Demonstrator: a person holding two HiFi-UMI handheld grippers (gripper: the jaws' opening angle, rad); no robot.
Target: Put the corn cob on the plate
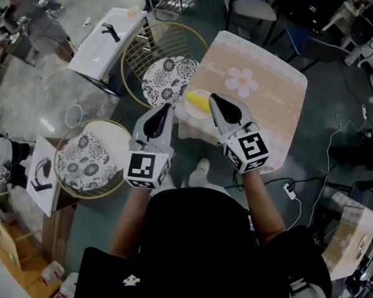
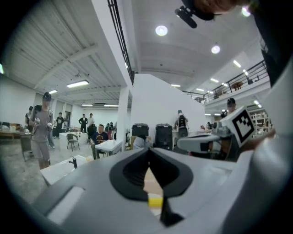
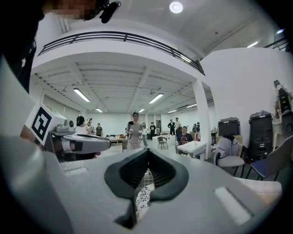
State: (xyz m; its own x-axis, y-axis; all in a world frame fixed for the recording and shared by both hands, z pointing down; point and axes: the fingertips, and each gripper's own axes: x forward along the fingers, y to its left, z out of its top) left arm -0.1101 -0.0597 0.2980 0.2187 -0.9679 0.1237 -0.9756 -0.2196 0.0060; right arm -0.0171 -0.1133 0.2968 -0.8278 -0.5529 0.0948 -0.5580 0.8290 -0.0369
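Both jaws sets together: left gripper (image 1: 167,106), right gripper (image 1: 213,97) | corn cob (image 1: 197,102) on plate (image 1: 199,114) | patterned chair (image 1: 168,81) beside

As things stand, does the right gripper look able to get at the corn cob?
Probably yes: the corn cob lies uncovered on the plate ahead of the right gripper, nothing between; its shut jaws must open first.

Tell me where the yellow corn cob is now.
In the head view, the yellow corn cob lies on the pale round plate at the left edge of the beige tablecloth, right of the black-and-white floral cushion.
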